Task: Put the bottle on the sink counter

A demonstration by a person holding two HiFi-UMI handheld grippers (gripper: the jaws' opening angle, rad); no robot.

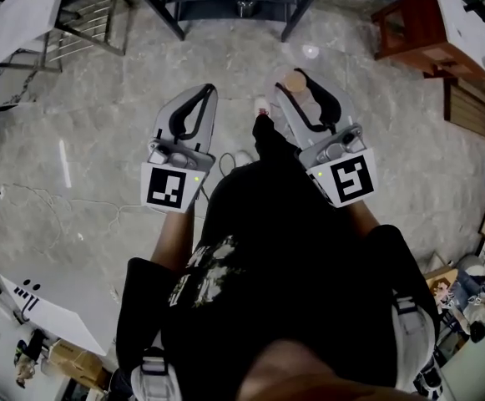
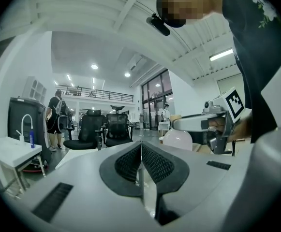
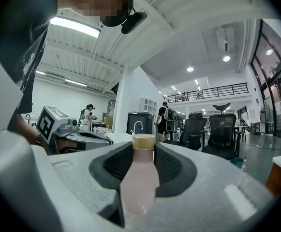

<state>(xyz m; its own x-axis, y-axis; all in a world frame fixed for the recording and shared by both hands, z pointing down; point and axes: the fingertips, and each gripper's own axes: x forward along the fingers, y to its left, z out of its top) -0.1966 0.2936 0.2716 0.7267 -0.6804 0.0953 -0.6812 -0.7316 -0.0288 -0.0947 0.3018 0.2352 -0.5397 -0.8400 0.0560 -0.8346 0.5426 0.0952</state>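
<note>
The right gripper [image 3: 143,148] jaws pinch the bottle [image 3: 139,182] by its body; it is probably light, smooth and slippery. The left gripper [image 2: 141,153] jaws are pressed together.

Head view overlooks left gripper [image 1: 205,93], right gripper [image 1: 297,77]; their level views share black chairs [image 2: 117,127]

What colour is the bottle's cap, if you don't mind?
The cap is tan; right gripper view shows it best.

Our left hand-held gripper [image 2: 141,146] points level, jaws pressed together, empty; beside it our right hand-held gripper [image 3: 143,147], also level, clamps a pale pink plastic bottle [image 3: 139,180].
</note>
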